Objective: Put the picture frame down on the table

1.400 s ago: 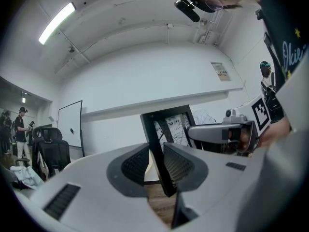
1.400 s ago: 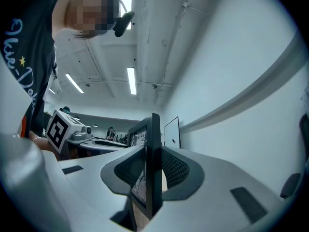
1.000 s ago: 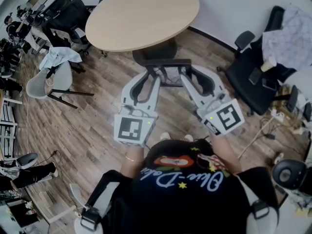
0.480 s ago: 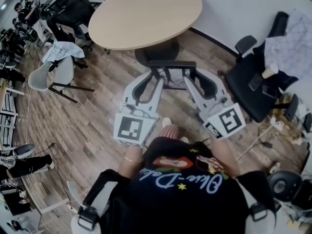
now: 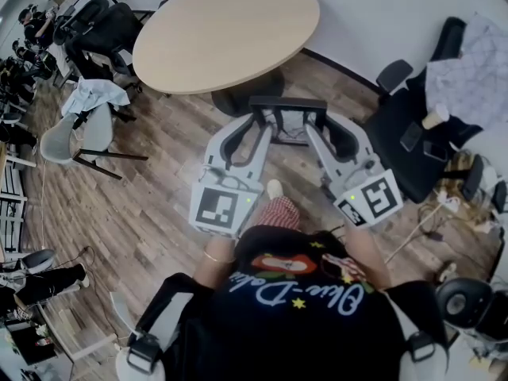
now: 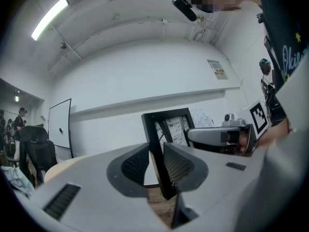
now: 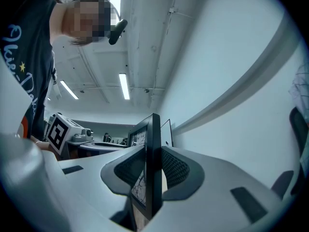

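A black picture frame hangs in the air between both grippers, just short of the round wooden table. My left gripper is shut on the frame's left edge. My right gripper is shut on its right edge. In the left gripper view the frame stands upright, pinched between the ribbed pads, with the other gripper beyond it. In the right gripper view the frame's edge runs up between the jaws. The frame's lower part is hidden behind the grippers.
The table's dark pedestal base stands just ahead of the frame. Office chairs crowd the table's left side; a grey chair sits nearer. A black chair with cloth stands at right. Wood floor lies below.
Both grippers and the frame have moved forward, closer to the table. The view has shifted slightly and my foot now shows between the grippers.
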### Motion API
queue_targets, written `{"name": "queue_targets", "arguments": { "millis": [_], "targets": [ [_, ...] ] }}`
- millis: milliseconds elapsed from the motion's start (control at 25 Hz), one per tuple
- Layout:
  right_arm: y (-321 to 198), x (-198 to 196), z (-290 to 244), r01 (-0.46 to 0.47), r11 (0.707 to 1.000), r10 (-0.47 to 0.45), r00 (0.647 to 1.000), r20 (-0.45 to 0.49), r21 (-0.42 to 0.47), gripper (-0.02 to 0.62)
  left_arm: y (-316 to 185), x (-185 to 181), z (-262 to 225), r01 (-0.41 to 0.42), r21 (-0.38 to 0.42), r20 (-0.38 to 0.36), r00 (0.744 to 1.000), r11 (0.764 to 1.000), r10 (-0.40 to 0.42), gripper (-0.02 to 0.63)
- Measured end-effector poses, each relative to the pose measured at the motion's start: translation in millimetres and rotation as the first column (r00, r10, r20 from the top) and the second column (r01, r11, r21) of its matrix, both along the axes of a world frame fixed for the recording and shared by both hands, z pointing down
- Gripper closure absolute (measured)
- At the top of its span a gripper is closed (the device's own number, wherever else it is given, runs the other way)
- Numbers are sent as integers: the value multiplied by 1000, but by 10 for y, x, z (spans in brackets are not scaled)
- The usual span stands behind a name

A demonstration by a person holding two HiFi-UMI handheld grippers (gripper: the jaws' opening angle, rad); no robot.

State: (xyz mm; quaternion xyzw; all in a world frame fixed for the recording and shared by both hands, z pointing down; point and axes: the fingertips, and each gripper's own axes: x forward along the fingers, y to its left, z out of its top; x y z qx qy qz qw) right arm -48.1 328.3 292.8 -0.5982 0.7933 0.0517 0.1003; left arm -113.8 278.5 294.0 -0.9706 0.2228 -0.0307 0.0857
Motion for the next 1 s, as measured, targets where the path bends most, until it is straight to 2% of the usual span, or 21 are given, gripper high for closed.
{"name": "queue_targets", "arguments": {
  "millis": [440, 760, 1000],
  "targets": [
    [-696, 386, 10, -24, 1000, 24, 1000, -7, -15, 515, -699, 394, 19, -26, -29, -30, 999, 999, 25, 511],
    [-1261, 463, 87, 4, 998, -5, 1000, -19, -56, 515, -1235, 432, 71, -3, -64, -39, 999, 998, 0, 511],
    [-1682, 364, 21, 31, 997, -32, 999, -8, -74, 514, -1641, 337, 44, 15, -73, -57, 998, 997, -19, 511]
  ]
}}
